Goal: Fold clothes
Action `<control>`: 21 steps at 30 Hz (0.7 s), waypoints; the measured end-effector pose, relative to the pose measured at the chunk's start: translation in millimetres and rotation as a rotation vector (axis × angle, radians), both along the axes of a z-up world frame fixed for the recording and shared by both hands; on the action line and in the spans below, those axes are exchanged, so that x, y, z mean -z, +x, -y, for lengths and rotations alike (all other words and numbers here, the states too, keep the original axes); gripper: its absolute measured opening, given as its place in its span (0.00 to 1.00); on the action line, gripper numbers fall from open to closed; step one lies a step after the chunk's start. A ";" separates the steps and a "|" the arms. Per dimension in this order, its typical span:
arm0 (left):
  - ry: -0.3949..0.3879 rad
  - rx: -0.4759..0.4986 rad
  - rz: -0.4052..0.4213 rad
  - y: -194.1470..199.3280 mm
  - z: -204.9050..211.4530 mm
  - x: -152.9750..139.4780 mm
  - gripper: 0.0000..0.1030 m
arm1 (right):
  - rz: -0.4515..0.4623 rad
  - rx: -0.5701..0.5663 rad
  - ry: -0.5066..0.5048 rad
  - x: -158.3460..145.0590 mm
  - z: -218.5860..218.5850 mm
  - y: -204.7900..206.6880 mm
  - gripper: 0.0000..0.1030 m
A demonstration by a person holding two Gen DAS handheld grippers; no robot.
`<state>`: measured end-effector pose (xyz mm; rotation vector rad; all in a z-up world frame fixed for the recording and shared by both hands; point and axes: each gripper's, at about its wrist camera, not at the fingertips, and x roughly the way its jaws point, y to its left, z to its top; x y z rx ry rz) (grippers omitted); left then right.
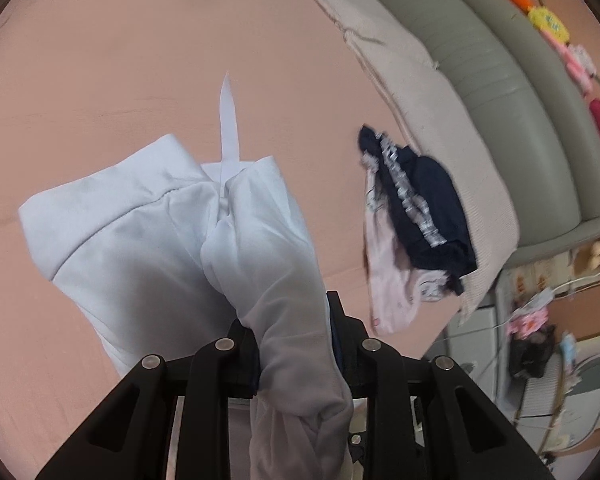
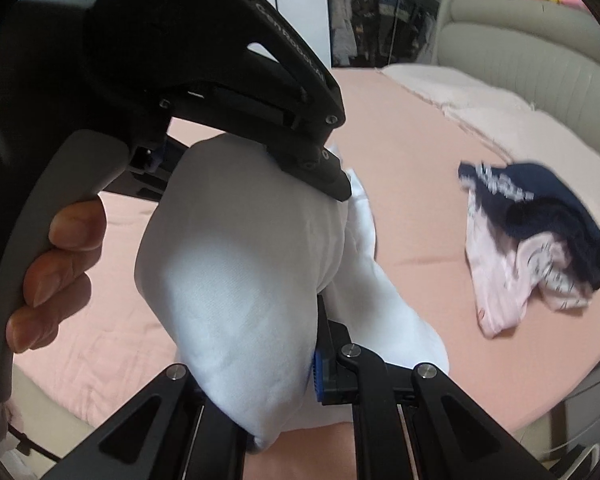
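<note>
Both the left gripper (image 1: 292, 344) and the right gripper (image 2: 300, 344) are clenched on the white garment (image 1: 140, 248), held above the pink bed (image 1: 100, 60) near the dark clothes pile (image 1: 420, 216), so lower it evenly, edges aligned, to avoid wrinkles.

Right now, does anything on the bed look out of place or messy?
Yes: a navy garment lies crumpled on a pale pink one near the bed's edge, unfolded. The white garment hangs bunched between both grippers, not flat.
</note>
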<state>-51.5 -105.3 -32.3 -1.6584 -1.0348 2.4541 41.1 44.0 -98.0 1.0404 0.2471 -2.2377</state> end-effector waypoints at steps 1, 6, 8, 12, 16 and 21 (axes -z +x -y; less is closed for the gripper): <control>-0.006 0.002 0.011 -1.6 -0.7 1.6 0.23 | 0.012 0.005 -0.004 2.7 -2.2 -2.4 0.09; -0.021 0.013 0.029 -4.8 -0.4 -0.3 0.25 | 0.088 0.018 -0.038 16.6 -14.1 -13.4 0.09; -0.055 0.014 0.006 -5.4 0.5 -9.5 0.25 | 0.137 0.031 -0.073 21.1 -20.4 -17.1 0.09; -0.119 0.004 -0.052 -3.8 2.9 -36.1 0.44 | 0.177 0.033 -0.104 23.8 -26.7 -19.3 0.09; -0.154 -0.005 -0.106 5.1 5.6 -57.9 0.59 | 0.285 0.055 -0.195 28.7 -39.6 -26.0 0.09; -0.174 -0.044 -0.176 31.7 15.7 -70.1 0.60 | 0.394 0.075 -0.311 37.5 -56.5 -35.0 0.09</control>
